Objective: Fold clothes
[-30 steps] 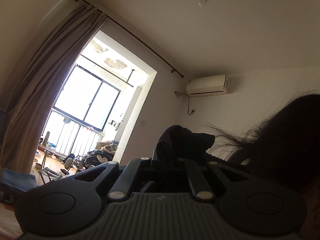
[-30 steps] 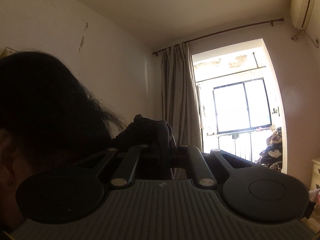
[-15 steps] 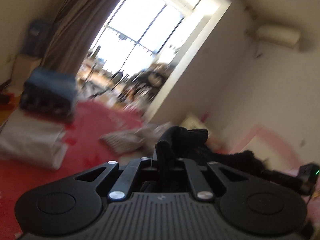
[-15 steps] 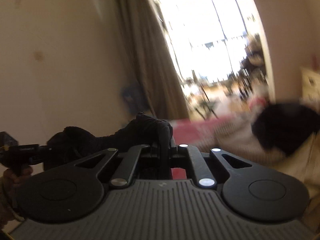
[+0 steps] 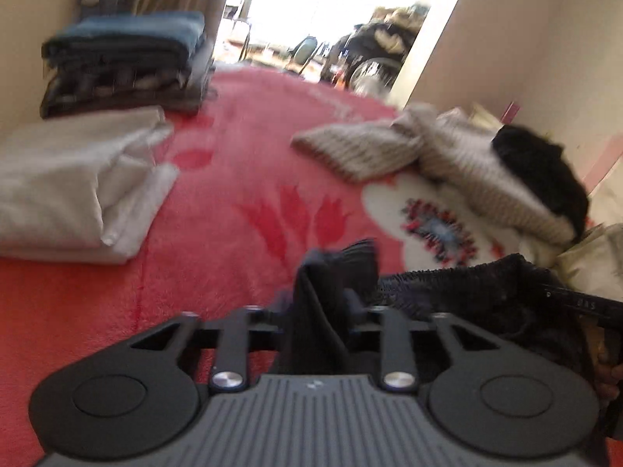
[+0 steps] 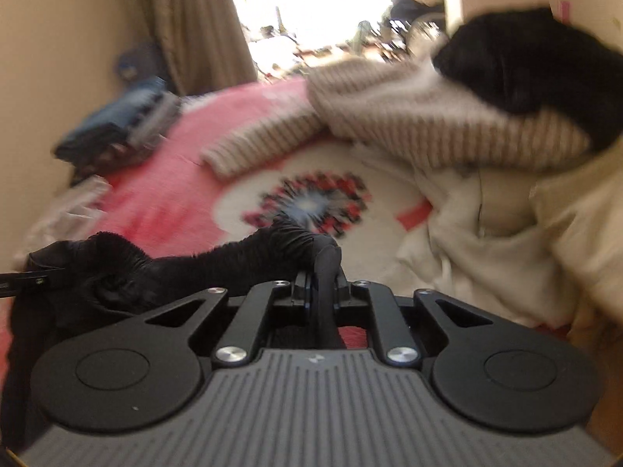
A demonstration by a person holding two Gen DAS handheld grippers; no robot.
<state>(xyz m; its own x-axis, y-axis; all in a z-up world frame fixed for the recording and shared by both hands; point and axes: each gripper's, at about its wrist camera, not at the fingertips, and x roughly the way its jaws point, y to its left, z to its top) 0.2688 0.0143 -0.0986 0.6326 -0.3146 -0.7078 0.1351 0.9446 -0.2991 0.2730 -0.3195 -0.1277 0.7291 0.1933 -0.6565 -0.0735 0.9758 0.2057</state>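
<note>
Soft, limp black knit garment [image 5: 467,295] slung between left tool [image 5: 317,303] and right tool [image 6: 321,272] above the pink bed [image 5: 233,202], jaws opening, cloth still between; best regripped at corners.

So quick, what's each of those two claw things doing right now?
Left gripper: jaws opening, dark garment between them.
Right gripper: jaws opening, same dark garment between them.

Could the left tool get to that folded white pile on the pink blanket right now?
Probably not yet: the left tool has the dark garment between its opening jaws. Otherwise the pink blanket toward the white pile looks unobstructed.
</note>
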